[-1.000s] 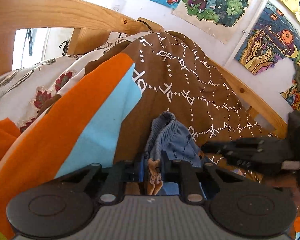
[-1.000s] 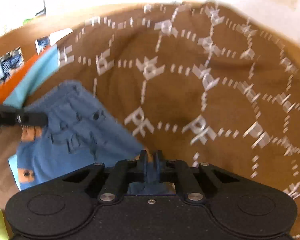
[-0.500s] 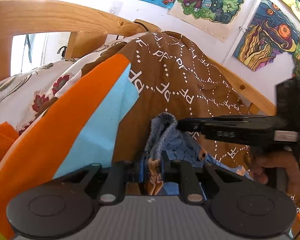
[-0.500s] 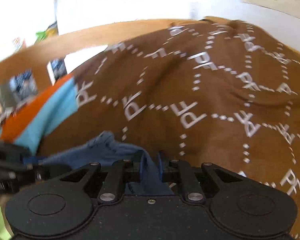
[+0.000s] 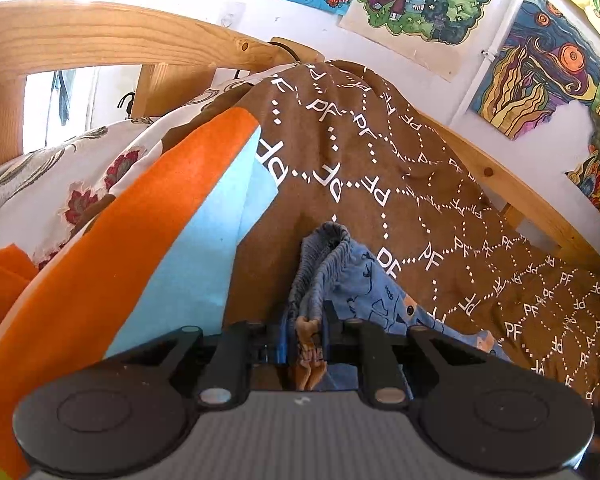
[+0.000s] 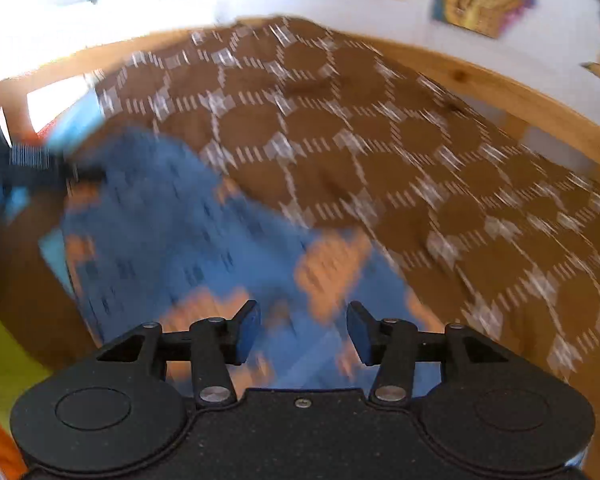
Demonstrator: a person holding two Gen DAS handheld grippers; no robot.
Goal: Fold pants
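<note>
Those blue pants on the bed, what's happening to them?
Someone is folding the blue pants on the brown blanket using two hand-held grippers. The left gripper is pinched shut on the stretchy waistband end, holding it bunched up. The right gripper is open above the other part of the pants, with nothing between its fingers. That picture is blurry, so it is moving fast. The pants lie partly spread out.

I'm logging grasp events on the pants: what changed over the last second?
The right hand-held gripper let go of the blue pants; its jaws now stand open, and it has left the left wrist view. The left hand-held gripper stays clamped on the waistband.
</note>
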